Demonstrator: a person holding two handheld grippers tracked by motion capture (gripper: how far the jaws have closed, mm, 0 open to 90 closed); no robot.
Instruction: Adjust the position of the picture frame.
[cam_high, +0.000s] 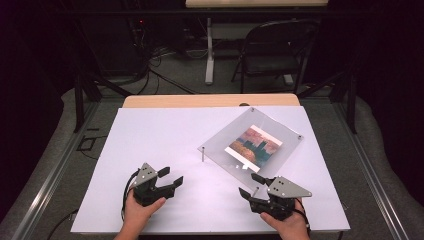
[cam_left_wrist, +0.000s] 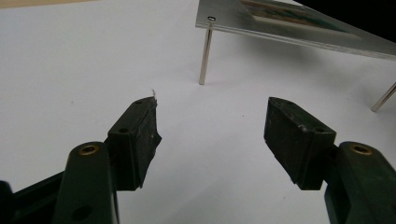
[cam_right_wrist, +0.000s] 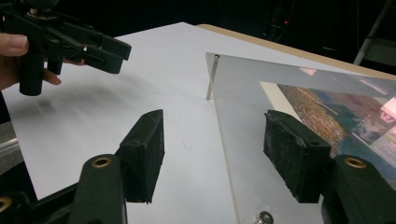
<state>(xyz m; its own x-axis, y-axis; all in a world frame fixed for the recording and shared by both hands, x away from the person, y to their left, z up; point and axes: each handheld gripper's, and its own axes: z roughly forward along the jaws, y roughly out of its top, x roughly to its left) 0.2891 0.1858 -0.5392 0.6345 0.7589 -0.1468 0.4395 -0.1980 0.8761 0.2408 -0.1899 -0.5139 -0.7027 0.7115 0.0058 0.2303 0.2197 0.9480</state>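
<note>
I see a clear acrylic panel (cam_high: 227, 145) standing on thin metal standoff legs (cam_left_wrist: 205, 53) toward the right of the white-covered table (cam_high: 165, 145), turned so its corners point away from me, toward me, left and right like a diamond. Under or in it lies a printed picture (cam_high: 253, 146) with orange-brown and teal areas and a white border; its long axis runs from near-left to far-right. I cannot read any writing on it, and in the right gripper view it is cut off by the frame edge.

My left gripper (cam_high: 170, 178) is held low over the near left of the table, its fingers (cam_left_wrist: 135, 140) spread wide with nothing between them, aimed toward the panel's left corner leg. My right gripper (cam_high: 252, 184) sits at the panel's near corner, fingers (cam_right_wrist: 144, 151) also spread and empty; one finger is over bare table, the other over the panel's edge. Whether it touches the acrylic I cannot tell. A screw head (cam_right_wrist: 265, 216) shows at that near corner.
</note>
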